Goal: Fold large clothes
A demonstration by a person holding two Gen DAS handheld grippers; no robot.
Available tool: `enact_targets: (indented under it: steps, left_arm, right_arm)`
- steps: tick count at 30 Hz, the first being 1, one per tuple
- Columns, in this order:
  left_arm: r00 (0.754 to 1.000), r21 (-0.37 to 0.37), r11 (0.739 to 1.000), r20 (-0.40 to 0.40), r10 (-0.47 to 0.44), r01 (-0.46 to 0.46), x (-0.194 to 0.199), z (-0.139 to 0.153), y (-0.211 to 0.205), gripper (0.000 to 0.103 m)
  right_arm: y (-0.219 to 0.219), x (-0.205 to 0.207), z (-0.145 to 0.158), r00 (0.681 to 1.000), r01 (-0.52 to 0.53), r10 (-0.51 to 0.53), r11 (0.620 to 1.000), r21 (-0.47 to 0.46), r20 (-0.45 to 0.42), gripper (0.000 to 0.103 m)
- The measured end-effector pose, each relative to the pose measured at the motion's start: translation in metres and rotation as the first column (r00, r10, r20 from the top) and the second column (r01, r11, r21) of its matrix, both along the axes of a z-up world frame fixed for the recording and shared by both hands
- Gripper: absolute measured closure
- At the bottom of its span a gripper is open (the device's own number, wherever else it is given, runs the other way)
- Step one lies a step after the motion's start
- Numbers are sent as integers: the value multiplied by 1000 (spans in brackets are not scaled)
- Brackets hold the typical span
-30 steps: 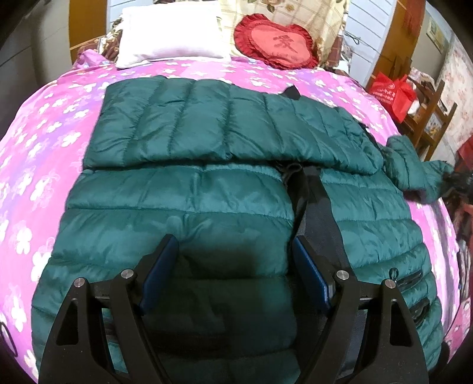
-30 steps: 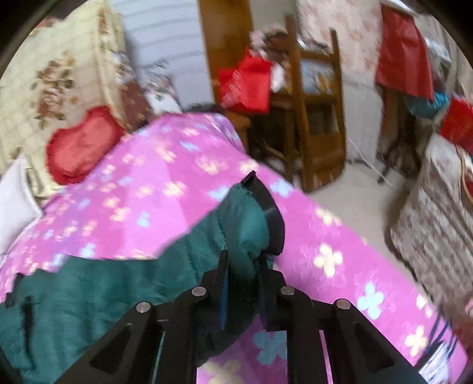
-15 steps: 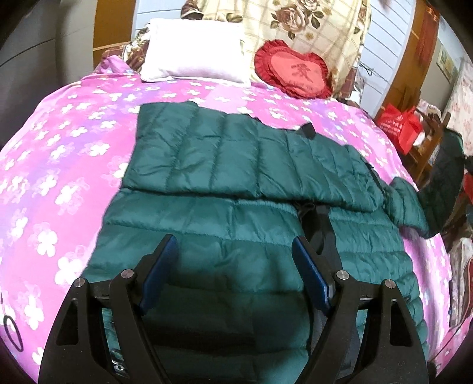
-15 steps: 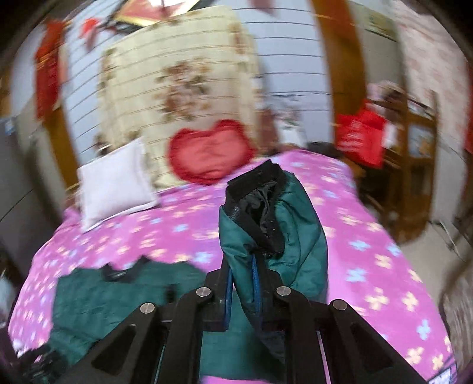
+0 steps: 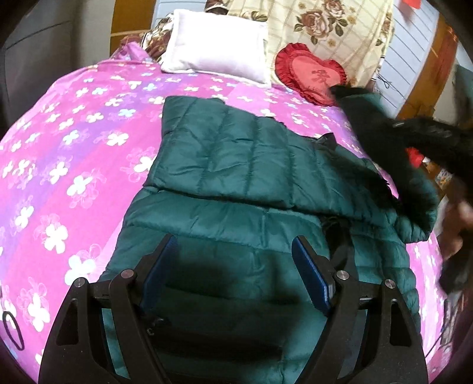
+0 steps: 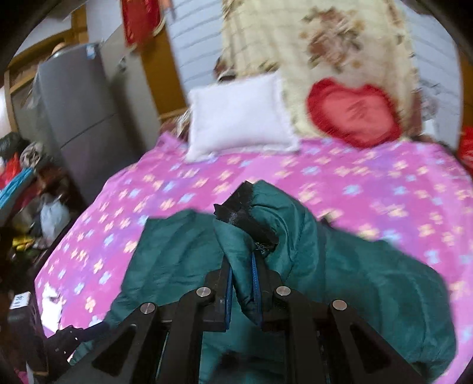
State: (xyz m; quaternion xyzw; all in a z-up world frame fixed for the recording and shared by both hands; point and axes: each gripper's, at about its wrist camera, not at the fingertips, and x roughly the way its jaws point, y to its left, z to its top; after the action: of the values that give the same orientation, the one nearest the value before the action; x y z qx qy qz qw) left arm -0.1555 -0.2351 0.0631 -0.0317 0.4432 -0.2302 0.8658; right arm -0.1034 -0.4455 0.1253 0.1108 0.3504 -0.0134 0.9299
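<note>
Lying spread across the pink flowered bedspread, filling the near half of the bed: a dark green quilted jacket. Already folded across its upper body, one sleeve running flat from left to right.

Hanging just above the jacket's lower part, spread wide with nothing between the blue pads: the left tongs, casting a shadow on the fabric beneath.

Pinching the other sleeve just behind its black cuff, pads pressed together on a fold of green fabric: the right tongs. Standing up out of the grip and lifted off the bed, the cuff end; trailing down behind it to the jacket body, the rest of that sleeve. Showing in the left wrist view as a blurred dark shape at the right edge, the same raised sleeve with the right tongs' black frame crossing in front of it, and beside it a blurred hand.

Resting at the head of the bed: a white pillow and, just right of it, a red heart-shaped cushion, both leaning against a cream floral cover. Standing left of the bed in the right wrist view: a grey refrigerator, with cluttered bundles below it too blurred for telling apart.
</note>
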Motion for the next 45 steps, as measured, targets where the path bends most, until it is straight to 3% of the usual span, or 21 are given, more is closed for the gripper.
enact_targets:
  steps: [4,7,9,11,16,18,20,23,28,30,31,32,34,40,45]
  left_arm:
    - [1000,-25,999,-21,22,-22,7,-1,6,23]
    - [999,-55,998,-29,32,-33,11,-2,10,23]
    - [999,-83,996,-37,31,-34,13,-2,12,23]
    - [999,-122,992,-42,21,-26,15,-2,12,23]
    - [997,-192,981,-62,-43,31,16,6,-1,23]
    - [996,-207,977,-61,-58,44,19,14,-12,23]
    - [997,-218,975,-45,-60,48,22,23,-24,21]
    - [998,-187,981,-20,-58,53,35,31,-54,19]
    - [997,-124,992,-61,-38,30,65,18,-103,19]
    - [995,-109,993,-92,-48,37,75,9,-115,31]
    - [994,-102,994,-99,-45,35,80,6,-118,58]
    - [994,-85,996,-100,-37,28,83,4,-119,73]
    - [995,-111,993,-94,-38,27,84,8,-115,82]
    - [997,-112,994,72,-12,20,78,56,-84,87]
    - [991,-75,997,131,22,-12,84,65,-47,87]
  right_arm:
    - [28,27,-52,994,-42,44,999,27,-100,92]
    - [32,34,-73,984,-58,66,997,49,-167,87]
    - [30,24,-65,986,-81,93,993,89,-137,53]
    - [21,2,-46,990,-97,110,985,139,-90,36]
    - [-9,-69,3,999,-52,52,995,80,-5,33]
    - [-26,-94,13,1000,-10,10,998,70,7,26]
    - [-50,-124,17,999,53,-53,997,58,2,25]
    - [-83,-163,18,991,137,-137,987,81,-8,25]
    - [-121,-209,14,968,251,-252,959,130,-9,25]
    - [-133,-219,12,959,284,-284,949,134,-15,25]
    - [-137,-223,10,955,296,-296,945,137,-19,25]
    - [-141,-226,9,951,308,-308,941,141,-23,25]
    - [-149,-227,7,944,329,-331,930,163,-20,25]
    - [-154,-188,-8,942,331,-336,913,239,-22,25]
    - [-131,-131,-22,959,283,-280,943,175,-42,25]
